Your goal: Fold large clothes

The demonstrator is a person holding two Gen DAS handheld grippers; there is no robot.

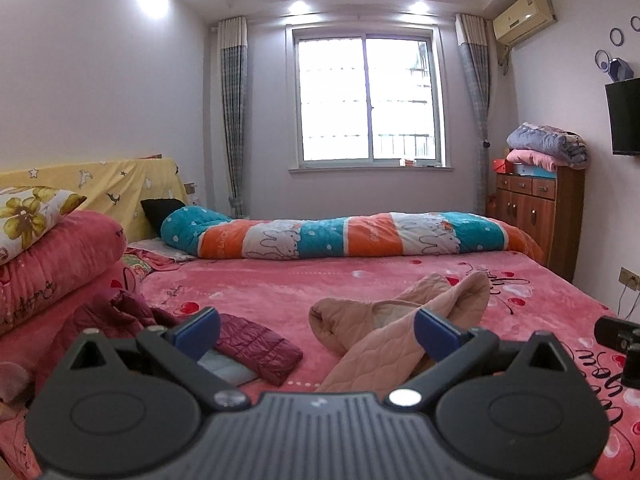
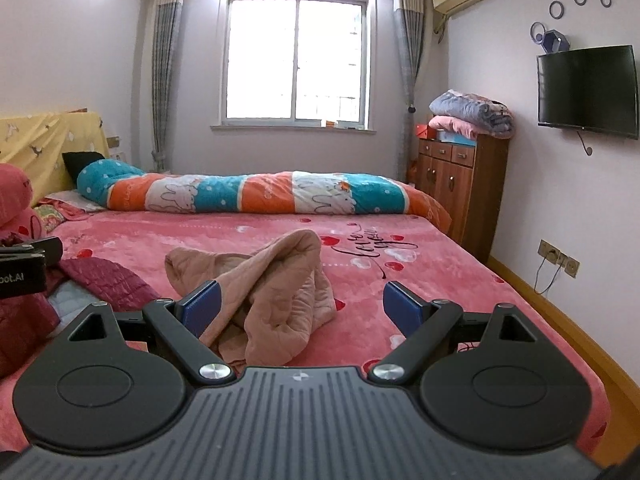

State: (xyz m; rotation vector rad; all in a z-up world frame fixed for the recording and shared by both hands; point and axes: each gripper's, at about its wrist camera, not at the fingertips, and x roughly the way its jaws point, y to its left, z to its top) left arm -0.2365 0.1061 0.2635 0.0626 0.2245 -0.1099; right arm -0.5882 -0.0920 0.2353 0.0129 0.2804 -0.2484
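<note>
Pink bed (image 1: 360,280), my grippers low over it.
Left gripper (image 1: 316,330) and right gripper (image 2: 300,306) both gape wide, empty, near the crumpled peach garment (image 2: 276,284).

**Readable lettering**

Left of the right gripper (image 2: 302,306), the other gripper's black body (image 2: 20,276) carries white print ending "oot.AI". Ahead and to its right, the pink bedspread (image 2: 420,280) bears black cursive script, too looped to make out with certainty.
</note>
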